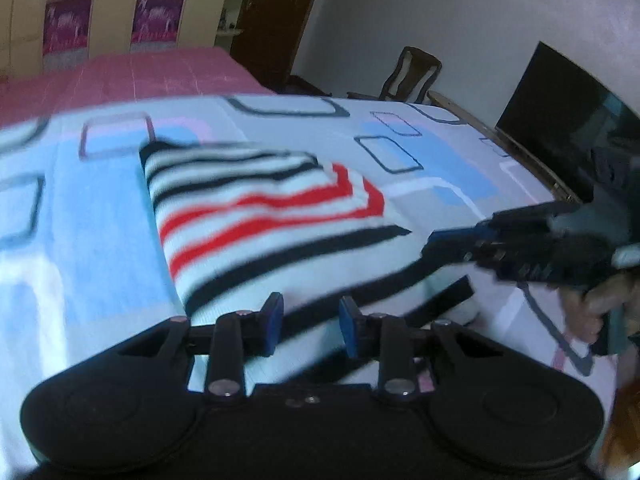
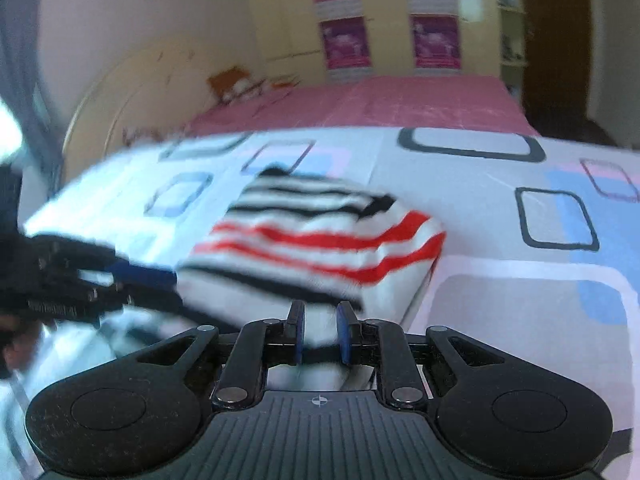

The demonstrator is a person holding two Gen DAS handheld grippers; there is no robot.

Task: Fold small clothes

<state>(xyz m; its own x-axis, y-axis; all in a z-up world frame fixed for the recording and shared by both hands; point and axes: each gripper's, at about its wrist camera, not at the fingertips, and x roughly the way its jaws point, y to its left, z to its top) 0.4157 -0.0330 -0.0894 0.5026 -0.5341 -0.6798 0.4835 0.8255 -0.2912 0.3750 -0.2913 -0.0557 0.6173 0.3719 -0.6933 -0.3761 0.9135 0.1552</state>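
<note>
Nearest, the left gripper (image 1: pixel 308 322) and right gripper (image 2: pixel 320 332) both stand parted at the near edge of the folded striped sweater (image 1: pixel 256 216) lying on the patterned bedsheet (image 1: pixel 80 220), with a pink blanket (image 1: pixel 160 72), wardrobe (image 2: pixel 384 16), chair (image 1: pixel 412 76) and television (image 1: pixel 560 100) beyond.

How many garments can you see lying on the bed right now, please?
1: a striped garment, folded on the patterned bedsheet, in front of the left gripper and the right gripper. More could lie outside both views.
</note>
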